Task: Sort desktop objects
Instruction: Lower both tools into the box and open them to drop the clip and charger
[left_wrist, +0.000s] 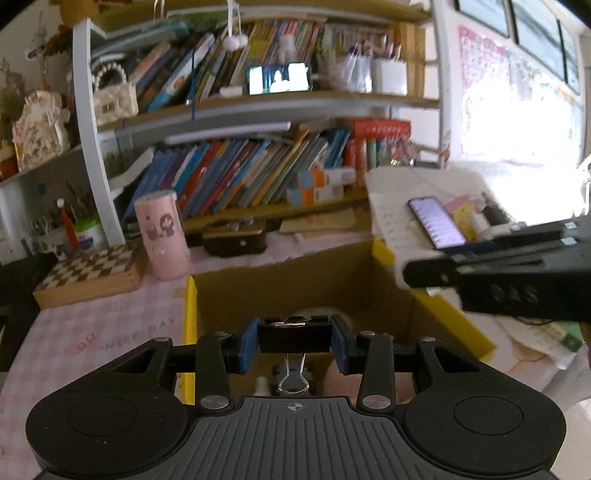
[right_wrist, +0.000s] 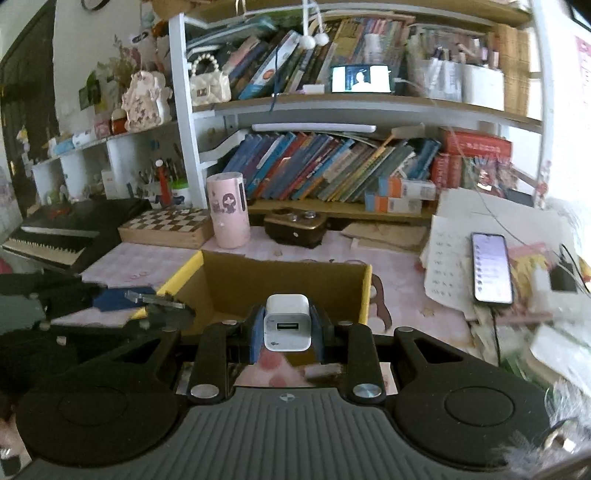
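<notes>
My left gripper is shut on a black binder clip, its wire handle hanging toward the camera, above the open cardboard box with yellow edges. Small items lie on the box floor below the clip, too blurred to name. The right gripper reaches in from the right, over the box's right side. In the right wrist view my right gripper is shut on a white USB charger plug, just before the near side of the same box. The left gripper shows blurred at the left.
On the pink checked desk stand a pink cylinder, a wooden chessboard box and a dark small box. A lit phone lies on papers at the right. Bookshelves fill the back; a keyboard sits far left.
</notes>
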